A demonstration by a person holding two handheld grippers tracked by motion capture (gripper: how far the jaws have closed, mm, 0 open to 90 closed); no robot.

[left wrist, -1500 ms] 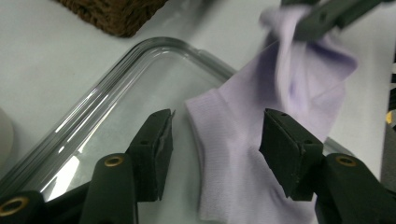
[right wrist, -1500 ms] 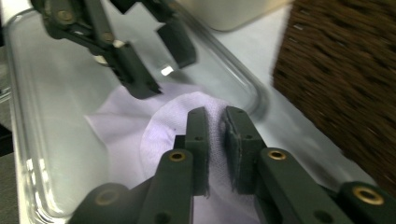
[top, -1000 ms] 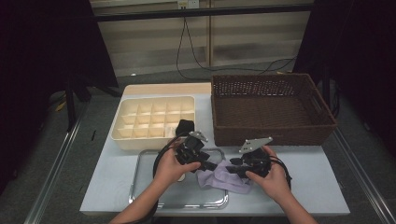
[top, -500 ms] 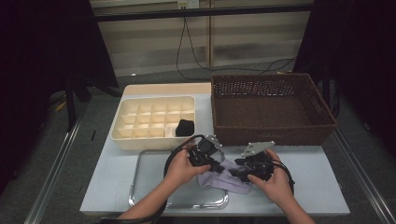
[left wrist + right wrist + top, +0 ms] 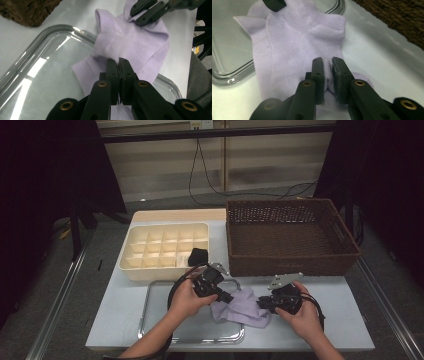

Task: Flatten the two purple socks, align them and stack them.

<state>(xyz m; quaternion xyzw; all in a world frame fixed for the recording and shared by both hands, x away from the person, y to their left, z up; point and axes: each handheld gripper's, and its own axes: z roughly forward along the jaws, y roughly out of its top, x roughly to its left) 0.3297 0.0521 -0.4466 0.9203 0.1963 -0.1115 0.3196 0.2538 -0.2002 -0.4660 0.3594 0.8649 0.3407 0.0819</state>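
Observation:
A pale lilac sock (image 5: 241, 306) lies half on the metal tray (image 5: 150, 320) and half on the table. My left gripper (image 5: 227, 298) has its jaws pressed together on the sock's (image 5: 140, 42) tray end; in the left gripper view the left gripper (image 5: 118, 61) pinches thin fabric and has just been closing. My right gripper (image 5: 262, 303) is at the sock's other end, off the tray. In the right gripper view the right gripper (image 5: 327, 61) squeezes a fold of the sock (image 5: 299, 37) and has just been closing too.
A cream compartment box (image 5: 165, 247) stands behind the tray, with a black bundle (image 5: 198, 256) in its near right cell. A brown wicker basket (image 5: 290, 235) stands at the back right. The table's front edge is close below both hands.
Both pairs of jaws have closed on the sock. The left hand has shifted slightly right, toward the sock; the right hand has hardly moved.

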